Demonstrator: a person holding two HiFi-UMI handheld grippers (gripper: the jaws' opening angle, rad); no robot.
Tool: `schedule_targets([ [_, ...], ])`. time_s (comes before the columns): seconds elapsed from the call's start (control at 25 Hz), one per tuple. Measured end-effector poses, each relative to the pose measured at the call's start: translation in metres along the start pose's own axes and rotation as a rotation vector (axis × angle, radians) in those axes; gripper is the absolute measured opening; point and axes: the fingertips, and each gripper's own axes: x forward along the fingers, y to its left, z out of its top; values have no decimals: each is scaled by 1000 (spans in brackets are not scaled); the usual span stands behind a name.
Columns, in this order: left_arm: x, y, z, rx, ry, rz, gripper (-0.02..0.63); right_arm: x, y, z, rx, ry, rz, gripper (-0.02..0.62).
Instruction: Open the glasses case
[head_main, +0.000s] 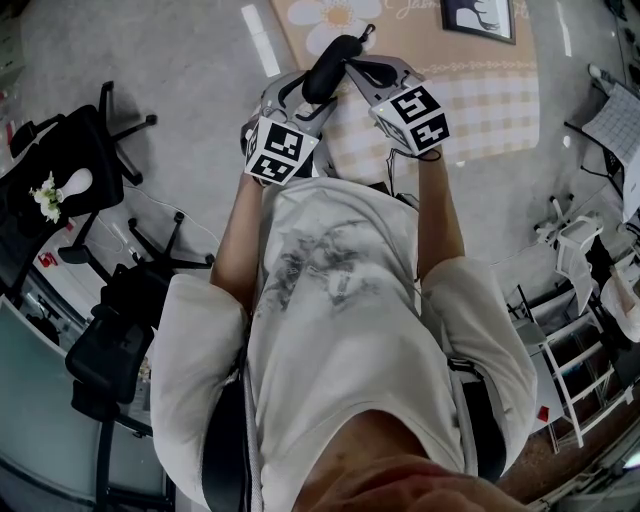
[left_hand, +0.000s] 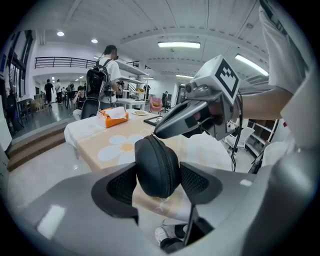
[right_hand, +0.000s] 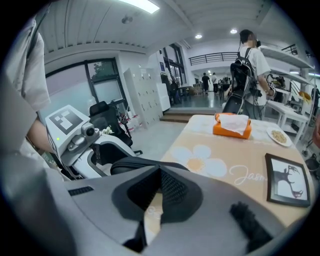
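Seen from the head, two black chairs (head_main: 75, 175) stand on the floor at 9 o'clock of the person's white shirt (head_main: 340, 280). Both forearms reach toward 12 o'clock.

The left gripper (head_main: 312, 97) has its fingers pinching the black case (head_main: 328, 68) across its lower, rounded end. In the left gripper view the mesh pads (left_hand: 121, 186) press on the case from 9 and 3 o'clock. The case stands on end there, its zip seam running up the face. It is held in the air, off the worktop (head_main: 480, 100) and close to the worktop's near edge.

The right gripper (head_main: 358, 64) reaches the case from 2 o'clock in the left gripper view, and its tip touches the top of the case at the seam. In the right gripper view its fingers (right_hand: 172, 187) are pressed together at the tips, with a narrow slit behind them. A dark curve of the case shows just at 9 o'clock of those tips. Whether a zip tab sits between them cannot be made out.

Further right in that view, the worktop carries a cloth printed with a daisy. On it an orange tissue box (right_hand: 231, 125) sits at 12 o'clock of the daisy. A plate (right_hand: 278, 135) lies at 3 o'clock of the box, and a dark frame (right_hand: 286, 186) lies toward 5 o'clock. A person with a backpack (right_hand: 247, 65) stands beyond the box.
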Motion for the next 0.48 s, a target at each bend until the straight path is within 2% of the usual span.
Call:
schedule_targets([
  [0.24,-36,17,-37,-13,-7,6,279,33,36,5,-12,20,-13,14],
  [0.48,-36,18,-42,-19,4,8,278,37,30,4,-9,31,-24,15],
])
